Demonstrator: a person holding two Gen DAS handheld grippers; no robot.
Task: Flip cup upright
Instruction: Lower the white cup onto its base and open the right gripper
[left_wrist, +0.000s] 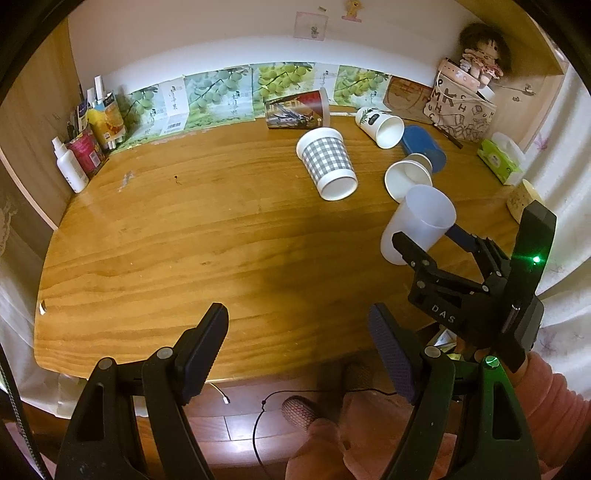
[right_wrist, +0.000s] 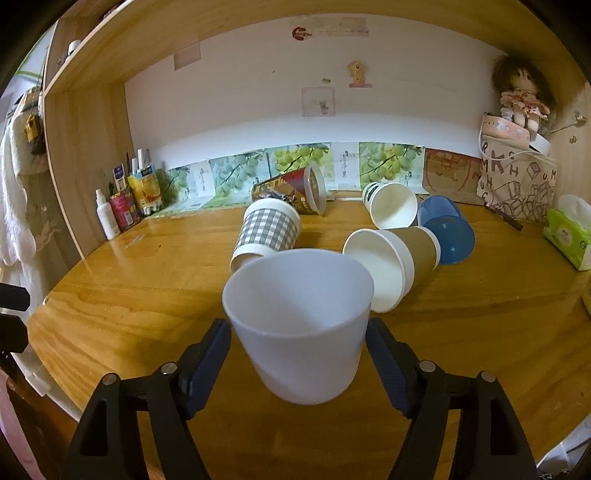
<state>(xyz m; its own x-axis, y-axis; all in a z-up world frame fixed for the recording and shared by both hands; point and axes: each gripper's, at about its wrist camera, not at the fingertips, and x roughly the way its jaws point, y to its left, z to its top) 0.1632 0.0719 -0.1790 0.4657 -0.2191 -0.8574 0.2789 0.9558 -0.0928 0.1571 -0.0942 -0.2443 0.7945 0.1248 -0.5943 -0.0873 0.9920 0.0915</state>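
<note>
A plain white plastic cup (right_wrist: 299, 325) sits between the fingers of my right gripper (right_wrist: 298, 354), mouth up and tilted, above the wooden desk (right_wrist: 129, 295). The pads touch its sides. In the left wrist view the same cup (left_wrist: 421, 221) is held by the right gripper (left_wrist: 428, 243) at the right. My left gripper (left_wrist: 297, 339) is open and empty over the desk's front edge. Other cups lie on their sides: a grey checked one (right_wrist: 266, 232), a brown one (right_wrist: 391, 266), a blue one (right_wrist: 447, 229), a white one (right_wrist: 391, 206) and a printed one (right_wrist: 291, 188).
Bottles and packets (left_wrist: 85, 147) stand at the back left. A printed bag with a doll (right_wrist: 517, 181) and a green tissue pack (right_wrist: 569, 232) stand at the right. Grape-print cartons (right_wrist: 258, 170) line the back wall. The desk's front edge (left_wrist: 147, 376) is near my left gripper.
</note>
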